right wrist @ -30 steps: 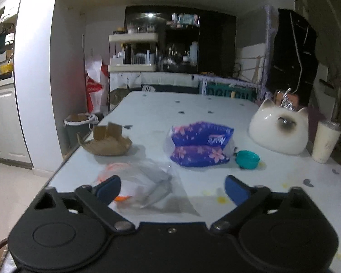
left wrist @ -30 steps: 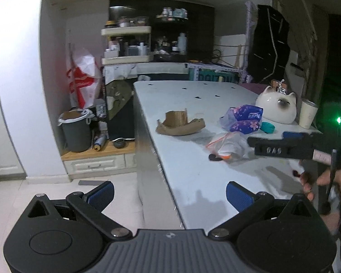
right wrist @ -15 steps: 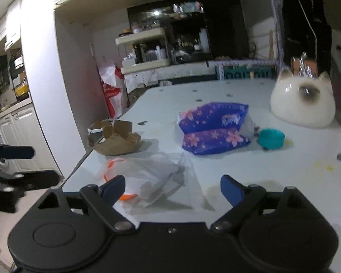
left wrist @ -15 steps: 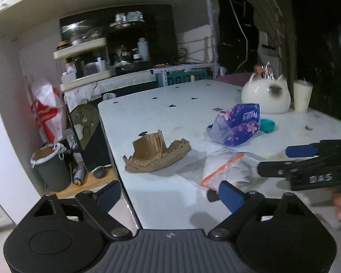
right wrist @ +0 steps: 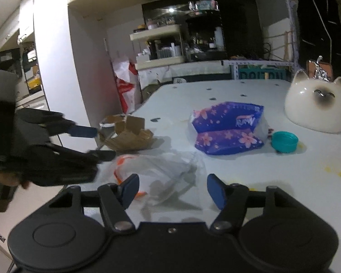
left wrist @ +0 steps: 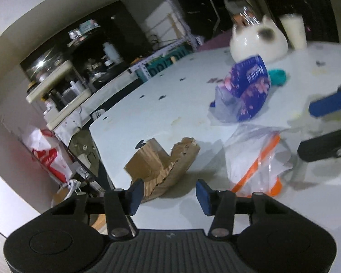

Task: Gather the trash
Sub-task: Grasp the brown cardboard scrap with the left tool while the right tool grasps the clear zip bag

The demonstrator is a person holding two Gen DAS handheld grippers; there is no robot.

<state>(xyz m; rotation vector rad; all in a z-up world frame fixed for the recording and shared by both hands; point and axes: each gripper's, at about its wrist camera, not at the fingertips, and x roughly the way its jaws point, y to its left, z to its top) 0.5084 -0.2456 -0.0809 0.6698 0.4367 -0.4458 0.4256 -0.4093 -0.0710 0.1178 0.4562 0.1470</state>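
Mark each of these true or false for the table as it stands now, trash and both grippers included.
1. The torn brown cardboard piece lies between the left hand-held gripper's open jaws. True; the jaws have just been closing, not yet pressing it.
2. The teal plastic bottle cap sits on top of the purple flowered wrapper. False; it lies on the white table beside the wrapper.
3. The right hand-held gripper clamps the clear plastic bag with orange strip. False; its jaws are open, and have just been closing, with the bag ahead of them.
4. A white cat-shaped ceramic jar stands on the table. True.
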